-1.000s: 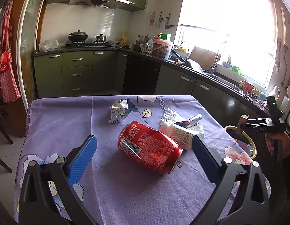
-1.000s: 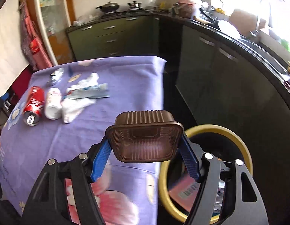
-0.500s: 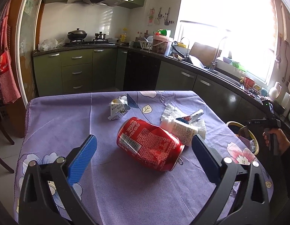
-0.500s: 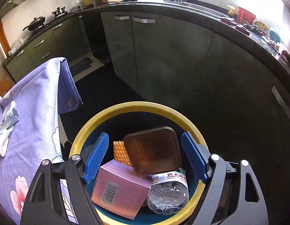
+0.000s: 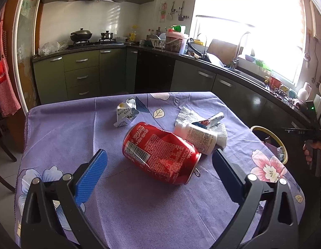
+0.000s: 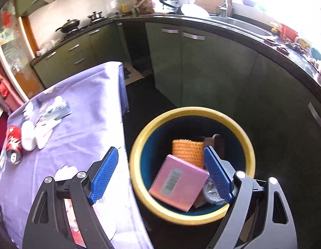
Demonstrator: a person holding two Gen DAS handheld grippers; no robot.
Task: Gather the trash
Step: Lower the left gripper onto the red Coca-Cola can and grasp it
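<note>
The dented red soda can lies on its side mid-table on the purple cloth, touching the white bottle behind it. The left hand-held gripper sits spread wide with nothing in it, can just ahead between the pads. I'd come down square across the can's middle so it can't roll, and keep clear of the bottle. The right hand-held gripper has just been opening over the yellow-rimmed bin beside the table, nothing between its pads; the brown tray is already inside.
</note>
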